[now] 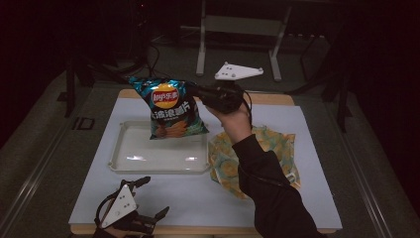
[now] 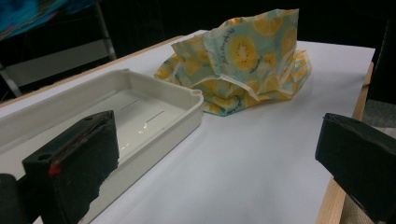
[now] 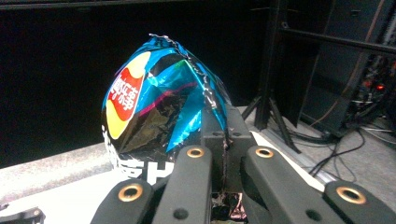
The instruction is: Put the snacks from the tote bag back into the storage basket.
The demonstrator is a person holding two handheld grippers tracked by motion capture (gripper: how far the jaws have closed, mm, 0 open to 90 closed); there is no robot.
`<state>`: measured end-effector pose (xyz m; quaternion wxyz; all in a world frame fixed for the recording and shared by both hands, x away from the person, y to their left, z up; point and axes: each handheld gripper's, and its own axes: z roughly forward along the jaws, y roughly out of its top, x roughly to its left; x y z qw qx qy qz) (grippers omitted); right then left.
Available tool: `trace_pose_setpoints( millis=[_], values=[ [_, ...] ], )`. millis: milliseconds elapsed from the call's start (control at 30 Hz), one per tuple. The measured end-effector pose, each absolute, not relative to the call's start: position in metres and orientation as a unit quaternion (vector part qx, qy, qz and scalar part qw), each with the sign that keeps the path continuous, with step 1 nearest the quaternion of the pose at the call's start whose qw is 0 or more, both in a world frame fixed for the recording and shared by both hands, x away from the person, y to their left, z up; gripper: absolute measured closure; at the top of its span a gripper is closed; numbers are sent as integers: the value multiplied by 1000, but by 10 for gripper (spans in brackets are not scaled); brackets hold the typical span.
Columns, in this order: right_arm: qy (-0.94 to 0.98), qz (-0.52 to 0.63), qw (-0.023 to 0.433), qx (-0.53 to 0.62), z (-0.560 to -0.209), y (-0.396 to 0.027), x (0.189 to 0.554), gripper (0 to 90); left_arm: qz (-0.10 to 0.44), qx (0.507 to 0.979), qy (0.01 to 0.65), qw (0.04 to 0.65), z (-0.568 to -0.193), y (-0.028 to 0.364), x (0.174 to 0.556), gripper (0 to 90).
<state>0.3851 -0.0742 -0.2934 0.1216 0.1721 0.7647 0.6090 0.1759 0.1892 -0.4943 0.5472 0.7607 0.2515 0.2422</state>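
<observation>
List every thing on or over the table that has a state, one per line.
chip bag: sealed, held in the air above the tray
tray: empty, flat on the table
yellow-patterned bag: crumpled, lying right of the tray
right hand-held gripper: shut on the chip bag's edge
left hand-held gripper: open, holding nothing

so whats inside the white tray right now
The white tray looks empty: its visible floor is bare, with only light reflections. The chip bag, held up by the right gripper, hides part of the tray's far side in the high view, so that part can't be confirmed.
</observation>
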Motion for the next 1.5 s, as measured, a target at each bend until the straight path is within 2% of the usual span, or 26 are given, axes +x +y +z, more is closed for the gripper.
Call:
trace_pose_setpoints(
  millis=[333, 700, 1167, 1500],
  values=[
    [769, 608, 91, 176, -324, -45, 389, 900, 241, 763, 246, 547, -494, 189, 173, 1],
    [777, 594, 59, 200, -373, -25, 394, 900, 240, 767, 239, 545, -495, 187, 174, 1],
    [786, 577, 28, 222, -418, -25, 397, 900, 241, 765, 240, 547, -495, 187, 175, 1],
    [789, 565, 27, 240, -438, -37, 400, 900, 243, 761, 244, 549, -494, 188, 176, 1]
  ],
)
